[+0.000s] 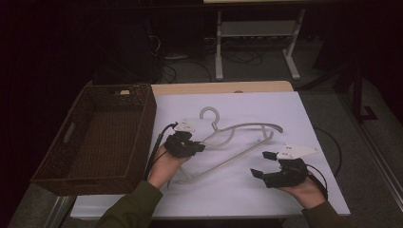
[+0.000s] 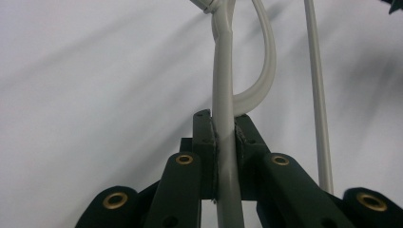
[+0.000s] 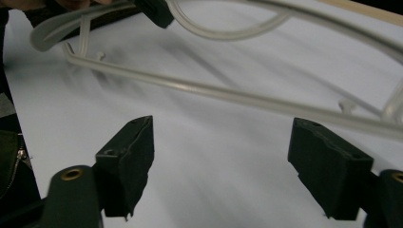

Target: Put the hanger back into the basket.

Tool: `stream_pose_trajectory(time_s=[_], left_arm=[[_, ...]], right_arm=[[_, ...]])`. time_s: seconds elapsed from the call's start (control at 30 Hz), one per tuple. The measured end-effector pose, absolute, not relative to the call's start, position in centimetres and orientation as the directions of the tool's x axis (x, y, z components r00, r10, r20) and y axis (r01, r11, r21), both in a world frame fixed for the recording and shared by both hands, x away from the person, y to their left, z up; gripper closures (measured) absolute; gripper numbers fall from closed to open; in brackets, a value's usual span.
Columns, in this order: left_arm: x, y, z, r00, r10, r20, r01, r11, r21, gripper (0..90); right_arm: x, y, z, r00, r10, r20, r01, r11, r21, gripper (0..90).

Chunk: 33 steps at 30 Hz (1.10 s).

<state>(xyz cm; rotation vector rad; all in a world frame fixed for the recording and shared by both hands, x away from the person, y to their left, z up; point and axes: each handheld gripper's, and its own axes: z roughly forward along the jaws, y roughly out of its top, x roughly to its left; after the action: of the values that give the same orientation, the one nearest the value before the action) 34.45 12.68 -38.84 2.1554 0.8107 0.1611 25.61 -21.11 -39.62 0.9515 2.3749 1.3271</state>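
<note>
One white plastic hanger point(image 1: 237, 142), one dark woven basket point(image 1: 102, 137), two hand-held grippers, a left hand-held gripper point(image 1: 196, 147) and a right hand-held gripper point(image 1: 262, 164), one counter point(image 1: 304, 114) under one white sheet point(image 1: 266, 107), one metal frame stand point(image 1: 256, 28) on the floor behind

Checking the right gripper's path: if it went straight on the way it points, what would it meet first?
Probably the hanger's lower bar, crossing just beyond the open right gripper; depth is unclear.

A fixed high camera looks forward and down over the counter point(image 1: 266, 102) from the person's side. Two more ride the tongs, close above the white surface; all three views share the hanger point(image 1: 233, 142).
</note>
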Motion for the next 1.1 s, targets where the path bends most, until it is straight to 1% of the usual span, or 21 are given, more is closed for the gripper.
stream_pose_trajectory(time_s=[0.1, 0.3, 0.6, 0.93, 1.1], left_arm=[[34.5, 12.9, -37.6, 0.781, 0.607, -0.147, 0.496, -0.460, 0.737, 82.5], [35.0, 13.6, -35.2, 0.768, 0.622, -0.154, 0.507, -0.443, 0.739, 82.5], [35.9, 15.6, -31.8, 0.751, 0.639, -0.166, 0.517, -0.413, 0.750, 82.5], [36.7, 19.3, -28.2, 0.731, 0.663, -0.161, 0.526, -0.397, 0.752, 82.5], [37.0, 21.4, -26.9, 0.709, 0.685, -0.170, 0.538, -0.370, 0.758, 82.5]], right_arm=[[25.2, -21.9, -39.7, -0.738, 0.670, 0.081, 0.415, 0.355, 0.838, 18.9], [24.9, -23.0, -39.8, -0.717, 0.693, 0.074, 0.411, 0.335, 0.848, 19.1], [25.2, -23.4, -39.7, -0.695, 0.715, 0.073, 0.411, 0.312, 0.857, 17.2], [25.2, -23.4, -39.8, -0.688, 0.722, 0.078, 0.420, 0.308, 0.853, 16.0], [25.2, -23.5, -39.8, -0.685, 0.725, 0.077, 0.418, 0.304, 0.856, 15.9]])
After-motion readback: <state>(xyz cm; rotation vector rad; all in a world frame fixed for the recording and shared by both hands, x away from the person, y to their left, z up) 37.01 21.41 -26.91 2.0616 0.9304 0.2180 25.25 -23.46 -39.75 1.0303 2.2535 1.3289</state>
